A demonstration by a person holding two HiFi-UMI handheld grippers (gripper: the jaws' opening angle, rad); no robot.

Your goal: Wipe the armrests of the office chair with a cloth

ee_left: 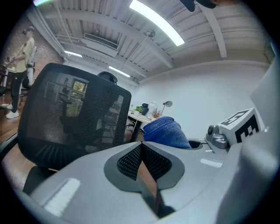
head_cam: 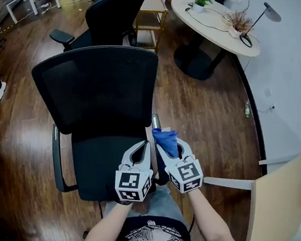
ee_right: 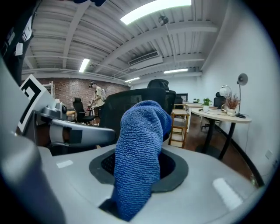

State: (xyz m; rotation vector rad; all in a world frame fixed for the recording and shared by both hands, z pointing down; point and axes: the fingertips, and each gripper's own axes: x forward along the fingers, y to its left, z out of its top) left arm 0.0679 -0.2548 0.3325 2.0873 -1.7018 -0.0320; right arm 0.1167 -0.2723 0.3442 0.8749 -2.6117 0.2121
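A black mesh-backed office chair stands in front of me, with its left armrest along the seat's left side. Its right armrest is mostly hidden behind the cloth. My right gripper is shut on a blue cloth, which bunches up between the jaws, above the chair's right side. My left gripper hovers beside it over the seat, shut with nothing in it. The blue cloth and the chair back show in the left gripper view.
A second black chair stands behind the first. A round white table with a plant and a lamp is at the back right. A light wooden panel and a white wall close the right side. A person stands far left.
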